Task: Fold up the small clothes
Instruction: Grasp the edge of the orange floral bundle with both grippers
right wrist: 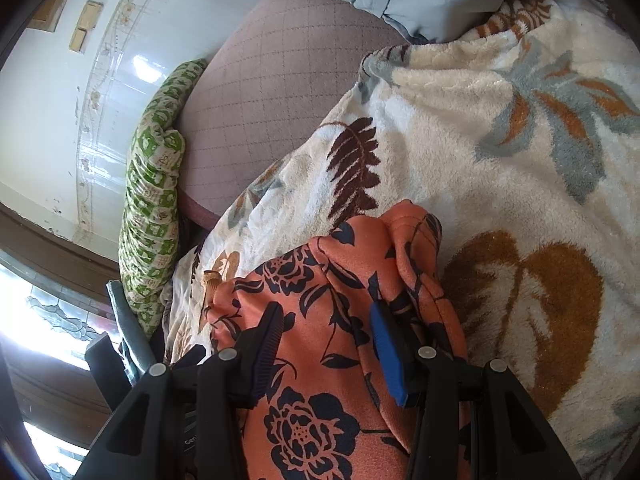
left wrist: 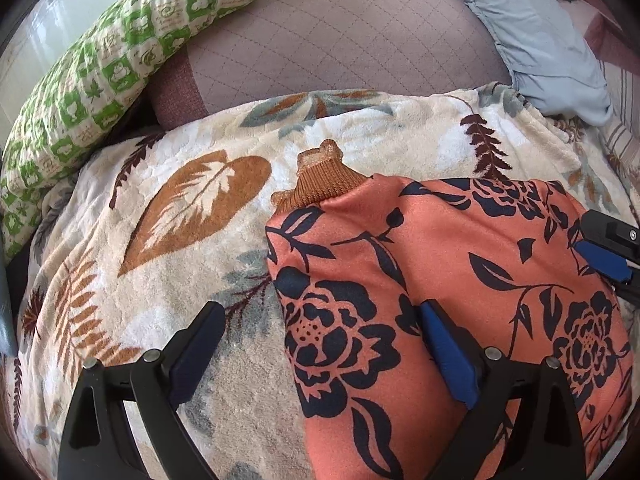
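An orange garment with dark floral print point(left wrist: 460, 280) lies folded on a leaf-patterned fleece blanket point(left wrist: 180, 220), its brown ribbed collar point(left wrist: 324, 186) pointing away. My left gripper point(left wrist: 320, 316) is open, straddling the garment's left edge just above it. The right gripper's blue pad point(left wrist: 604, 258) shows at the garment's right side. In the right wrist view the right gripper point(right wrist: 324, 316) is open over the garment point(right wrist: 320, 360), with bunched cloth between and past its fingers; nothing is pinched.
A green-and-white patterned pillow point(left wrist: 104, 80) lies at the left, a quilted mauve cushion point(left wrist: 340, 40) behind the blanket, and a pale blue pillow point(left wrist: 540, 40) at the back right. A white tiled wall point(right wrist: 60, 120) and a window stand left of the bed.
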`<action>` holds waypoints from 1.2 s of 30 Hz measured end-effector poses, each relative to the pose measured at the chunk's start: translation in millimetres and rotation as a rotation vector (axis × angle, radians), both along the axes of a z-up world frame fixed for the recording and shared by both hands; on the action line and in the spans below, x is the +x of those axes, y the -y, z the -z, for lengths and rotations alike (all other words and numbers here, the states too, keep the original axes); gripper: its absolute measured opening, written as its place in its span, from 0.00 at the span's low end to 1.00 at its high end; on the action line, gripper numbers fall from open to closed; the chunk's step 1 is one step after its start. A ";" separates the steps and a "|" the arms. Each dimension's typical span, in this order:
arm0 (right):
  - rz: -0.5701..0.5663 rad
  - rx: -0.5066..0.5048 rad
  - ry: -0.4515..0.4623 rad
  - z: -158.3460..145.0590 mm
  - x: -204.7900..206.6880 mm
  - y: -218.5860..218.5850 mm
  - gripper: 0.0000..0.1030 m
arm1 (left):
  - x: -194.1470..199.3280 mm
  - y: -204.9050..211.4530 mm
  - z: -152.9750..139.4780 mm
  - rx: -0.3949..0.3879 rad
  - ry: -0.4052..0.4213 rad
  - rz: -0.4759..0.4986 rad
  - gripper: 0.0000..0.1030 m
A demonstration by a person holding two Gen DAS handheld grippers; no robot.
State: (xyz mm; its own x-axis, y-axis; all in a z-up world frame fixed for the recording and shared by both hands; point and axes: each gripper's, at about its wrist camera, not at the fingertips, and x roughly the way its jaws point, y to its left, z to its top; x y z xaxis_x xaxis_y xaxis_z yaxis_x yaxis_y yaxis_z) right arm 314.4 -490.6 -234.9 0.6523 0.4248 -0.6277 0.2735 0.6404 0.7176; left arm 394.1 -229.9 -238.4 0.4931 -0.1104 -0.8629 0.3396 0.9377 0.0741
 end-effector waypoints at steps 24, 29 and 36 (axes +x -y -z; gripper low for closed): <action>-0.091 0.035 -0.119 3.5 -117.4 -55.9 0.49 | -129.3 -43.1 15.2 -0.045 -0.102 0.108 0.95; -0.085 -0.003 -0.025 -17.1 -119.9 -50.5 0.49 | -118.7 -40.1 -11.6 -0.031 -0.028 0.121 0.95; -0.055 0.007 0.006 -21.3 -107.0 -43.5 0.49 | -59.2 -18.7 -35.9 0.053 0.066 0.055 0.95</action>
